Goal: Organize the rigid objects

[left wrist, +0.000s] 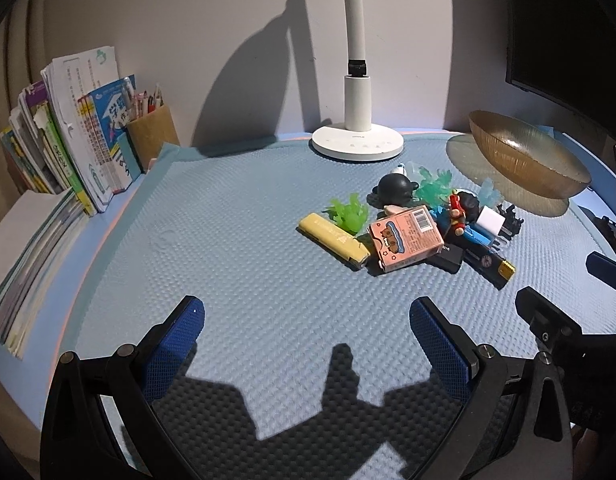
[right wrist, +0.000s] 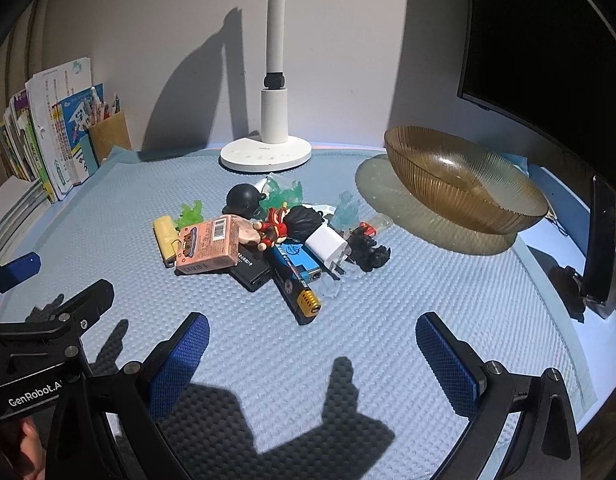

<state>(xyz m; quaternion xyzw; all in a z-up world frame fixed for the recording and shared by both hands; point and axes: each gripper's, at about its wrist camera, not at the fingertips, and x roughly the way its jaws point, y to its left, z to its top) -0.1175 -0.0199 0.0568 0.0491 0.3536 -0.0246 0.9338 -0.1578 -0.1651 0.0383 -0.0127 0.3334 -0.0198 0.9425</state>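
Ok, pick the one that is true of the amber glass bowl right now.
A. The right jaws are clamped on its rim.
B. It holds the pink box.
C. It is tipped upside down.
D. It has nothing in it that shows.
D: the amber glass bowl sits upright with a bare inside, while the pink box lies in the pile on the mat and the right gripper hangs open, well short of it.

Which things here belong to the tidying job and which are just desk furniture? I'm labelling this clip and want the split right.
Job: the pile on the mat: yellow bar, pink box, white charger, black-and-gold stick, small figures; likely the amber bowl as container; both open grippers, left, right.

Lying about: lamp, books, pencil holder, monitor.
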